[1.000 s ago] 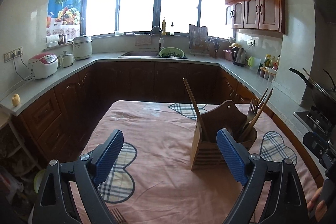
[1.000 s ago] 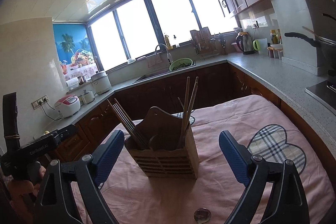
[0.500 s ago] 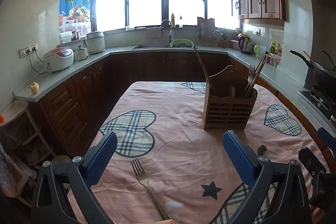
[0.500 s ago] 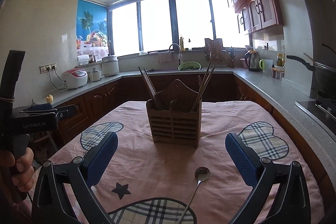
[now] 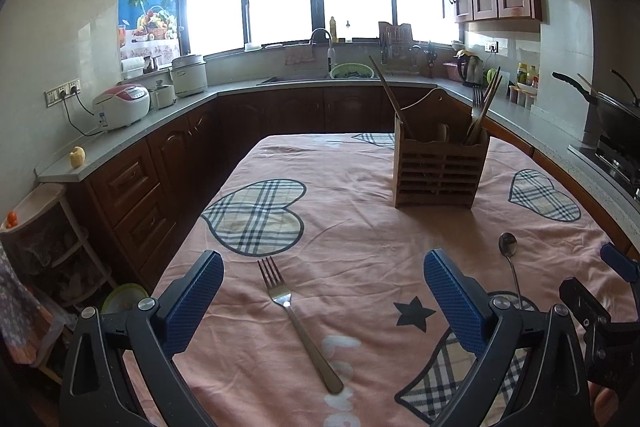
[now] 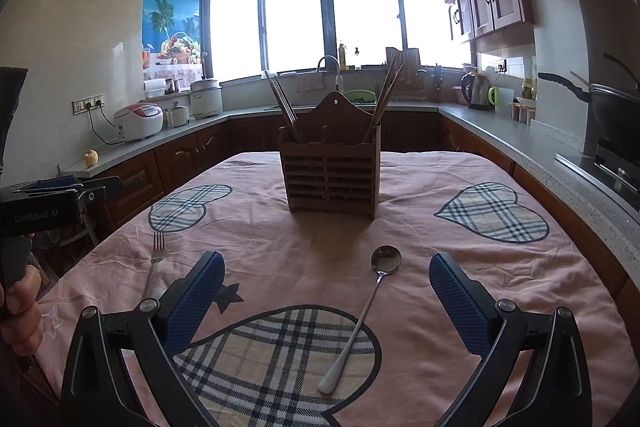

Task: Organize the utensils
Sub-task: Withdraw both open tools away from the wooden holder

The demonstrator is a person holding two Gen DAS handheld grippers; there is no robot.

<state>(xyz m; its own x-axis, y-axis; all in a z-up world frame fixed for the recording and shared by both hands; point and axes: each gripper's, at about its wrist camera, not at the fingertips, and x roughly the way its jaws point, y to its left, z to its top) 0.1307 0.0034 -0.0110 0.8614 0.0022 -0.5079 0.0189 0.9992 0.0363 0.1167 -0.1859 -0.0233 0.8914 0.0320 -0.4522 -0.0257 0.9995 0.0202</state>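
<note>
**Cutlery on the cloth, both grippers wide and empty**

Fork (image 5: 296, 319) and spoon (image 6: 362, 315) lie flat on the pink cloth of the table (image 5: 360, 227), well apart from each other and both on the near side of the wooden utensil holder (image 6: 330, 173). The holder stands upright toward the far half of the table and already carries chopsticks (image 6: 284, 107) leaning out of its outer compartments. In the left wrist view the fork lies between the fingers of the left gripper (image 5: 322, 303), tines pointing away, handle running toward the camera. In the right wrist view the spoon lies between the fingers of the right gripper (image 6: 326, 301), bowl up and away, pale handle tip nearest the lens. Both grippers stand with jaws spread wide and nothing between the pads; neither touches the cutlery.

Handling, as a judgement: both pieces look like thin, stiff, light metal, smooth and likely slippery, and they sit low against soft fabric that may bunch under a fingertip. The narrow mid-handle appears the best hold on each, pads closing across the flat width, so the piece can be tipped upright and dropped handle-down or head-down into a free compartment. A hold near either end would probably let it swing.
</note>
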